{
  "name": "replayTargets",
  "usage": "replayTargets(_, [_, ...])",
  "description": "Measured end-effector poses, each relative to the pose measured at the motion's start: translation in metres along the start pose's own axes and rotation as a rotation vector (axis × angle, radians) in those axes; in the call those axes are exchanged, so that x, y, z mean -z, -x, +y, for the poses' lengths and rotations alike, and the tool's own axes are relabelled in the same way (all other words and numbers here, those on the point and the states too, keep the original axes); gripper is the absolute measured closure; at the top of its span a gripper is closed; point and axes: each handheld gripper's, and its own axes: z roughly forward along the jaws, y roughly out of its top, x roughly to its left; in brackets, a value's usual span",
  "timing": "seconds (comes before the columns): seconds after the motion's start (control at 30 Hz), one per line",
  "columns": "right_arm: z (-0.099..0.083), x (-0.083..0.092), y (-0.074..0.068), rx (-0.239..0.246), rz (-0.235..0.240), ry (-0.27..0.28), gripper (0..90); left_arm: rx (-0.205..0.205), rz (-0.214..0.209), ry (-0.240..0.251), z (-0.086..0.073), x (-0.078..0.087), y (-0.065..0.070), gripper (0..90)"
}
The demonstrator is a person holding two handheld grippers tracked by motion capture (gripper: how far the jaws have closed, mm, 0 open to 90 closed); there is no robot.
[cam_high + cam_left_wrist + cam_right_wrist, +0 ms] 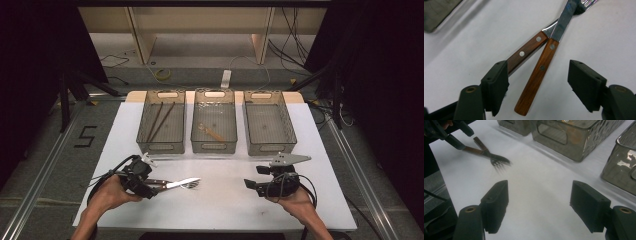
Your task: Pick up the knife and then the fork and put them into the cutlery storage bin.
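A knife (181, 183) and a fork (192, 186), both with wooden handles, lie crossed on the white table (225, 200) at the front left. My left gripper (152, 188) points right at their handle ends. In the left gripper view its jaws (539, 72) stand apart around the knife handle (536, 75). The fork handle (524, 52) runs against the left pad (496, 82), and the right pad is clear of both. My right gripper (255, 177) hovers open over bare table at the front right, with nothing between its fingers (539, 195). It looks toward the fork (499, 161).
Three translucent grey bins stand in a row at the back of the table. The left bin (161, 148) holds two dark chopsticks (160, 121), the middle bin (213, 147) a pale wooden utensil (212, 131), and the right bin (270, 148) nothing visible.
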Motion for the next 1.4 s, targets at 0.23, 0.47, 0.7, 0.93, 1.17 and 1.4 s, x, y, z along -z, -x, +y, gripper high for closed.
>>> replayTargets(0.23, [-0.002, -0.001, -0.003, 0.016, 0.004, -0.017, 31.0, -0.017, -0.024, -0.042, -0.002, -0.004, 0.002, 41.5])
replayTargets(0.47, [-0.003, -0.002, -0.004, 0.019, 0.01, -0.027, 31.0, -0.036, -0.016, -0.04, -0.002, -0.01, 0.003, 47.5])
replayTargets(0.7, [-0.002, -0.002, -0.006, 0.024, 0.014, -0.028, 31.1, -0.055, -0.008, -0.063, -0.002, -0.019, 0.003, 54.5])
replayTargets(0.93, [-0.002, -0.002, -0.006, 0.025, 0.015, -0.029, 31.2, -0.049, -0.01, -0.078, -0.001, -0.023, 0.002, 61.4])
replayTargets(1.17, [-0.002, -0.003, -0.006, 0.029, 0.017, -0.036, 31.4, -0.054, -0.012, -0.103, 0.002, -0.025, 0.003, 64.8])
replayTargets(1.4, [-0.002, -0.004, -0.007, 0.034, 0.023, -0.042, 31.4, -0.092, -0.024, -0.091, 0.0, -0.025, 0.007, 72.2])
